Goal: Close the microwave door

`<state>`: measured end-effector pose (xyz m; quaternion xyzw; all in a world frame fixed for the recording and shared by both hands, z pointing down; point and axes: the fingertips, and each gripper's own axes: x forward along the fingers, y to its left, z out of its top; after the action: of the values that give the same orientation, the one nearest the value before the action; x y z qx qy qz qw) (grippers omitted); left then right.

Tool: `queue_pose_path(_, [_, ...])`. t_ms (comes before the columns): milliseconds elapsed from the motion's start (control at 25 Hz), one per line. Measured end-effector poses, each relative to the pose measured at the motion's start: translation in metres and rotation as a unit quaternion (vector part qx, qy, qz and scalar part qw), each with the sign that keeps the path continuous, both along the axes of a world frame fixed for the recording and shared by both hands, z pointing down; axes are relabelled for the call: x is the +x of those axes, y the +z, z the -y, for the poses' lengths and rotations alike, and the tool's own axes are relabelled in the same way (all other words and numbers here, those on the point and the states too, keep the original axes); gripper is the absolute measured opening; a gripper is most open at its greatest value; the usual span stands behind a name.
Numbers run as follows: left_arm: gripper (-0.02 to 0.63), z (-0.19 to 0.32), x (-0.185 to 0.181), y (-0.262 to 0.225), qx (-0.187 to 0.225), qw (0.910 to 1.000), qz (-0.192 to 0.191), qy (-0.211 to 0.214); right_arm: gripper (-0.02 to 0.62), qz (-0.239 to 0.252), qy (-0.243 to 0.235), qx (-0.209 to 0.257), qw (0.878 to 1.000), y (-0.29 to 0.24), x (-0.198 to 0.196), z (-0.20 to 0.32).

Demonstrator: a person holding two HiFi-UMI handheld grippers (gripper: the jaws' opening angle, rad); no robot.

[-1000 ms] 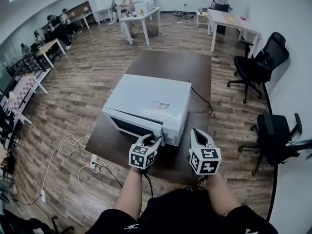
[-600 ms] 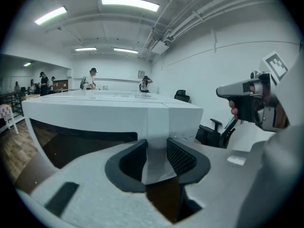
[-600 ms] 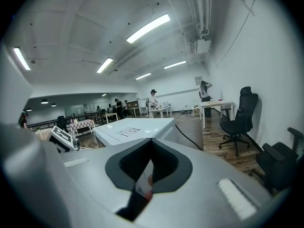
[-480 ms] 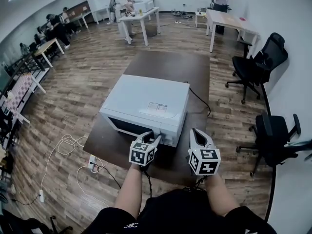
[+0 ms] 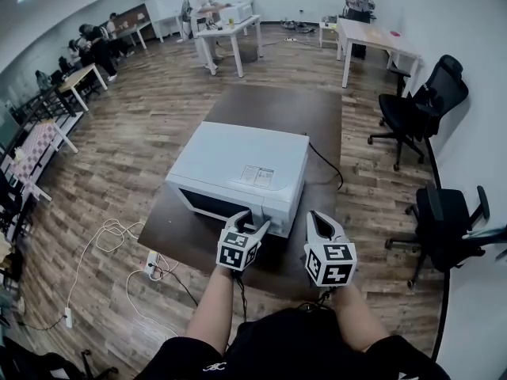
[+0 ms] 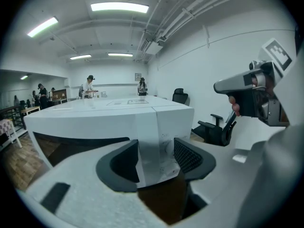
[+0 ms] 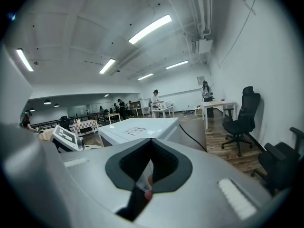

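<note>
Left gripper (image 5: 253, 222) jaws have just been opening and are now standing wide, with the right edge of the microwave door (image 5: 210, 204) sitting untouched between them. White with a dark window, the door is looking flush, so backing straight off without snagging that edge is probably what matters. Right gripper (image 5: 317, 218) is hovering alongside, pressed together, empty.

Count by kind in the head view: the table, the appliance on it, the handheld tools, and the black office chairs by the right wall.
white box-shaped microwave: 1
dark brown rectangular table: 1
black wheeled office chairs: 2
grey handheld tools, left and right: 2
Total: 6
</note>
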<state>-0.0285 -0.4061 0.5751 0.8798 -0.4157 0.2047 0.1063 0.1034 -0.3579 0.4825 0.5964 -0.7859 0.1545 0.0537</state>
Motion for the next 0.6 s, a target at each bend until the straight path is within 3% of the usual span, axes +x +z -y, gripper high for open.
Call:
queue_pose_path(200, [0.195,-0.014,-0.01,-0.018,0.016,0.9982,-0.047,-0.034,0.008,-0.001,-0.014,0.0,1.0,-0.001,-0.014,-0.007])
queue_pose_path(360, [0.006,-0.022,-0.03,-0.034,0.041,0.9953,-0.046,-0.074,0.008,0.007,-0.034,0.004,0.999,-0.003,-0.029,-0.01])
queue_pose_path(600, [0.005,-0.036,-0.055,-0.058,0.056,0.9916,-0.051,-0.105,0.008,0.017,-0.067,0.01,0.998,-0.009,-0.059,-0.013])
